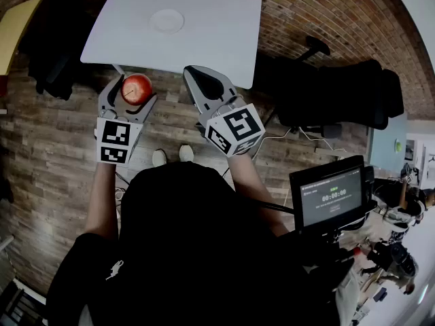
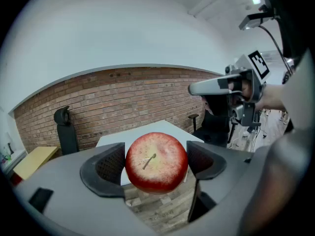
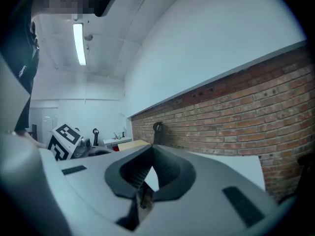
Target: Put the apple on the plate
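**Apple was in the left gripper, plate was bare**

From the head view: the left gripper [image 1: 129, 92] had its jaws clamped on the round red apple [image 1: 138, 85], one pad on each side. The apple was held in the air over the wood-plank floor [image 1: 47, 155], just off the near edge of the square white table [image 1: 217, 19]. The small round white plate [image 1: 167, 21] sat on that table, well apart from the apple. The right gripper [image 1: 201, 80] was just beside the left one, its tips over the table edge. A dark screen showing a timer [image 1: 329, 197] stood off to the person's right, with a black office chair [image 1: 340, 94] beyond it.

Left gripper view: the apple filled the gap between the dark pads, stem facing the camera, both pads pressed against its skin. The white table showed behind it, then a red brick wall [image 2: 123, 97].

Right gripper view: the jaws were together at the tips with nothing in between. A long ceiling light [image 3: 78, 43] glowed overhead.
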### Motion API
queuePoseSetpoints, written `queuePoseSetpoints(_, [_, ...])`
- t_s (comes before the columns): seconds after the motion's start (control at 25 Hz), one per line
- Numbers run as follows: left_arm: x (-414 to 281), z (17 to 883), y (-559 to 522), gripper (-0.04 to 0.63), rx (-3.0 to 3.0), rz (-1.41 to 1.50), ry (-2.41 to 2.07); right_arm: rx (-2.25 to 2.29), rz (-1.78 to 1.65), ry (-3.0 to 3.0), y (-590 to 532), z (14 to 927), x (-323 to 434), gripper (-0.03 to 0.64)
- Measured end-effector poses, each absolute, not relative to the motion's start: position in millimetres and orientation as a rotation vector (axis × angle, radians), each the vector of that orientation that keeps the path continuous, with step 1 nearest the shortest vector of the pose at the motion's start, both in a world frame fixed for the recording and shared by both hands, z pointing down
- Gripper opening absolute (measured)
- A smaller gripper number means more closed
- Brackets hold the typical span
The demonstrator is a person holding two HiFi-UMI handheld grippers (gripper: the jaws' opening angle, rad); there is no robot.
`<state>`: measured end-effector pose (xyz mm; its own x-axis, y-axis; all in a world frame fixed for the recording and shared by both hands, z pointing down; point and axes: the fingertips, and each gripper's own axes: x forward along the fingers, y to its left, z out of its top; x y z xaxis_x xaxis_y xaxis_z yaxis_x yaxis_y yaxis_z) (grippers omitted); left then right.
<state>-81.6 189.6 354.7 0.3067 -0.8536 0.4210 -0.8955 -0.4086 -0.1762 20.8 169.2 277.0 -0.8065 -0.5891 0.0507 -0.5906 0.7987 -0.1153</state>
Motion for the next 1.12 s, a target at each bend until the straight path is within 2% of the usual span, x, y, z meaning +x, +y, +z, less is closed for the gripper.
queuePoseSetpoints(0.64, [-70.2, 361.2, 201.1, 0.396, 2.44, 0.67, -1.639, 0.935, 0.235, -2.964, 180.2, 288.2, 38.6, 0.005])
queuePoseSetpoints(1.12, [-33.6, 364.0, 182.4, 0.396, 2.394, 0.73, -1.65, 0.902, 0.331, -2.97, 155.2, 300.8, 82.4, 0.005])
